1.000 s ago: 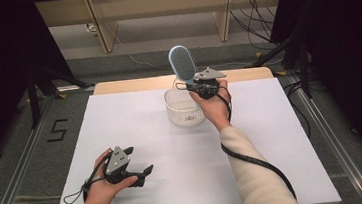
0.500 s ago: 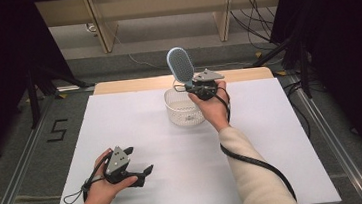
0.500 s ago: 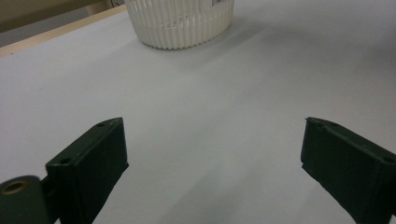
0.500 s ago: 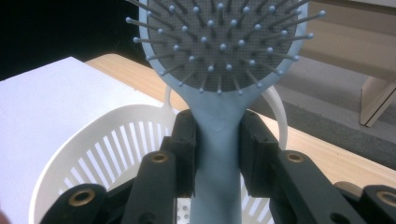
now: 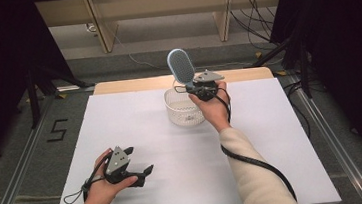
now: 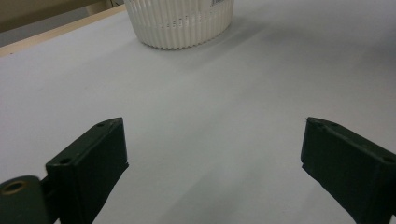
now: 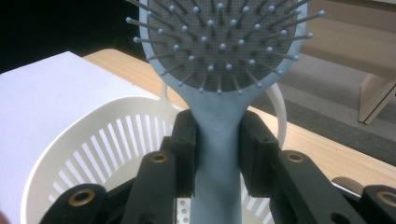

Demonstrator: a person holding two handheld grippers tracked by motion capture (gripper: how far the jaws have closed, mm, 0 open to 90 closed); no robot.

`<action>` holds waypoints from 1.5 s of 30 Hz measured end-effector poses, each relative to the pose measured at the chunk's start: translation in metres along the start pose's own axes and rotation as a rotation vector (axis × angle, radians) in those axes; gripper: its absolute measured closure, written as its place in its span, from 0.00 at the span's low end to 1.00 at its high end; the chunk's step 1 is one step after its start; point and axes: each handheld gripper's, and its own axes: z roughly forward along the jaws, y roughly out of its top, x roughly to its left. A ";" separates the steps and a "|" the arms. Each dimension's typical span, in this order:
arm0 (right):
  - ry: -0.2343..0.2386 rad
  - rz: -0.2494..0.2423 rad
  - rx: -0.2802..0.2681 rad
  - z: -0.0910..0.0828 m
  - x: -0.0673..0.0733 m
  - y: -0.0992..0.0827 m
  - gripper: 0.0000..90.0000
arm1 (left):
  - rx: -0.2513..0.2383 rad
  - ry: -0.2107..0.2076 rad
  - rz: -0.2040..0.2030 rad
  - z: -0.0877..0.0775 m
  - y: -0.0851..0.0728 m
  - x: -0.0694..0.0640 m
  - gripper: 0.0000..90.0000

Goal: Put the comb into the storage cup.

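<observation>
While the right gripper (image 5: 191, 83) hangs over the far middle of the white tabletop (image 5: 273, 138), its two black jaws are clamped on the pale blue-grey handle of an oval plastic hairbrush (image 5: 181, 68) with a dark bristle pad. In the right gripper view the jaws press the handle from both sides just below the head of the hairbrush (image 7: 224, 51), and the bristles, each tipped with a small ball, face the camera. The brush stands nearly upright, head uppermost and leaning a little away from the person, handle pointing down toward the round white slotted plastic basket (image 5: 180, 114) directly beneath it. In that same view the basket's (image 7: 88, 149) slatted wall and its thin looped carrying handle lie right behind and below the jaws; the brush is above the basket's opening, not resting in it. The basket stands on the far half of the tabletop, close to the pale wooden edge at the back.

Near the front left corner, the left gripper (image 5: 143, 173) rests low over the tabletop in the person's left hand (image 5: 99, 187), well apart from the basket. In the left gripper view its jaws stand wide with nothing but bare white surface between them, and the ribbed lower wall of the basket (image 6: 182, 23) shows farther off at the top.
</observation>
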 end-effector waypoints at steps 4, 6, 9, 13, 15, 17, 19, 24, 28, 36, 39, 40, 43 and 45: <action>0.003 -0.003 0.005 0.001 0.000 -0.001 0.78 | -0.002 -0.001 -0.003 0.000 0.000 0.000 0.07; 0.006 -0.004 0.007 0.001 0.001 -0.001 0.78 | -0.001 0.000 -0.001 0.000 0.000 0.000 0.07; 0.006 -0.003 0.010 0.002 0.001 -0.002 0.78 | -0.001 -0.001 0.000 0.000 0.000 0.000 0.07; 0.008 -0.006 0.011 0.002 0.001 -0.002 0.78 | 0.000 0.000 0.001 0.000 0.000 0.000 0.07; 0.009 -0.007 0.011 0.002 0.001 -0.003 0.78 | 0.001 0.000 0.002 0.000 0.000 0.000 0.07; 0.011 -0.009 0.013 0.002 0.001 -0.003 0.78 | 0.001 -0.001 0.001 0.000 0.000 0.000 0.07; 0.016 -0.010 0.016 0.002 0.000 -0.003 0.77 | 0.002 -0.001 0.001 0.000 0.000 0.000 0.07; 0.056 -0.017 0.053 0.000 -0.001 -0.004 0.62 | 0.001 0.000 0.002 0.000 0.000 0.000 0.07; 0.094 -0.031 0.068 -0.007 -0.004 -0.011 0.46 | 0.005 0.000 0.004 0.000 0.000 0.000 0.07; 0.116 -0.058 0.050 -0.030 -0.009 -0.004 0.35 | 0.011 -0.001 0.009 0.001 0.000 -0.002 0.07; 0.113 -0.043 0.042 -0.032 -0.012 -0.005 0.33 | 0.010 -0.001 0.008 0.001 0.000 -0.002 0.07; 0.109 -0.042 0.044 -0.033 -0.013 -0.005 0.32 | 0.011 -0.001 0.007 0.001 0.000 -0.002 0.07; 0.113 -0.039 0.049 -0.034 -0.014 -0.007 0.30 | 0.011 -0.001 0.006 0.001 0.000 -0.001 0.07; 0.117 -0.042 0.050 -0.035 -0.014 -0.008 0.29 | 0.011 0.000 0.006 0.001 0.000 -0.002 0.07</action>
